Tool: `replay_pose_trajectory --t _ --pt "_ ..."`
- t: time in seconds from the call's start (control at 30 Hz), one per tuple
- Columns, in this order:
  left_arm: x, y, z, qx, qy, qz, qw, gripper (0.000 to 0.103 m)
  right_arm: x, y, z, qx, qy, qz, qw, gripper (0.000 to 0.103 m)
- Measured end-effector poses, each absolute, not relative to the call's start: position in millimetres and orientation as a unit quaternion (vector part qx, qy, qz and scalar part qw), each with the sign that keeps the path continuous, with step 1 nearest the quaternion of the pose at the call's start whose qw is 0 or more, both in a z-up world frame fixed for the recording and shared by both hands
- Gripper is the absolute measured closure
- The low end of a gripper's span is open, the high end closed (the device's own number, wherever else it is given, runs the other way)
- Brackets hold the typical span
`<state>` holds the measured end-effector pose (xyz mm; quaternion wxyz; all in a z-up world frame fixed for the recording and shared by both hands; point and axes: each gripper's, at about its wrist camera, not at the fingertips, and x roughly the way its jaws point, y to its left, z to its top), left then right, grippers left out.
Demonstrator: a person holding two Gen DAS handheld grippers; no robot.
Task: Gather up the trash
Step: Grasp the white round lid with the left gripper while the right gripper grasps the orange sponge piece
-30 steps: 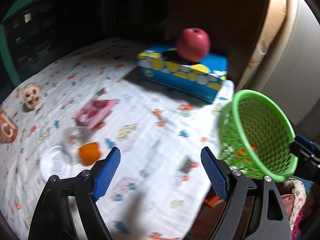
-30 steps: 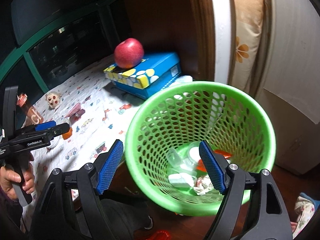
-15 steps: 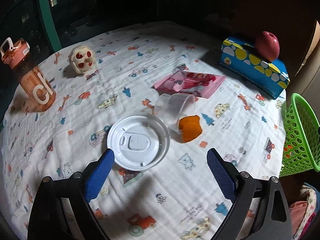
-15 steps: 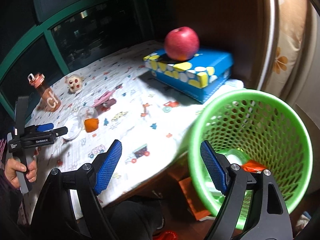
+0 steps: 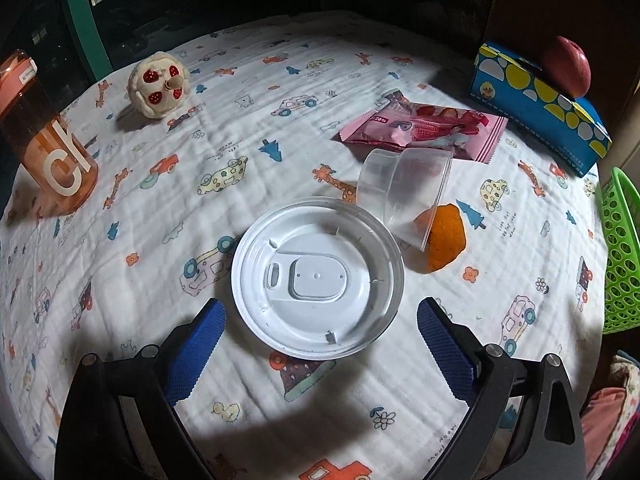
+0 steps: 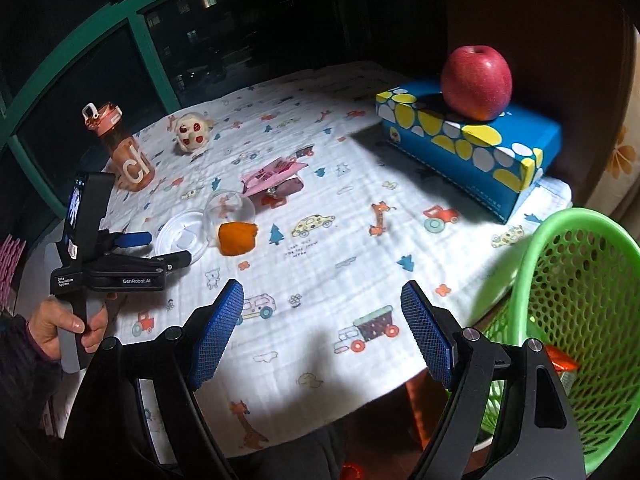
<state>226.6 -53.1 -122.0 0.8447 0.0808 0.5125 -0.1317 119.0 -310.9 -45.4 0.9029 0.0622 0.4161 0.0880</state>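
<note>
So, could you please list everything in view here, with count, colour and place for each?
tablecloth: one, white with cartoon prints, covering the table
plastic lid: one, white, flat on the cloth just ahead of the left gripper
plastic cup: one, clear, on its side beside the lid
orange peel: one, orange, at the cup's mouth
snack wrapper: one, pink, behind the cup
tissue box: one, blue with yellow and white dots, far right
apple: one, red, on the box
plush toy: one, cream with red spots, far left
water bottle: one, orange, left edge
basket: one, green, off the table's right edge
left gripper: jaws opening, nothing between them
right gripper: open, empty
hand: one, holding the left gripper's handle
</note>
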Motion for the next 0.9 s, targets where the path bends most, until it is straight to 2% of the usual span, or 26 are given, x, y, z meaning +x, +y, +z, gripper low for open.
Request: replay_pose_trajectory --t 0.43,0.57,0.9 --pt "242 -51 -136 0.074 0.517 -0.145 0.84 0.009 140 -288 -61 0.054 0.435 0.107 0.892 0.023" --pt "241 -51 -135 0.072 0.51 -0.156 0.843 0.013 144 -283 -65 0.052 0.439 0.11 0.89 0.023" --pt "232 -34 -125 0.063 0.495 -0.146 0.854 0.014 154 -269 -74 0.047 0.447 0.122 0.885 0.023"
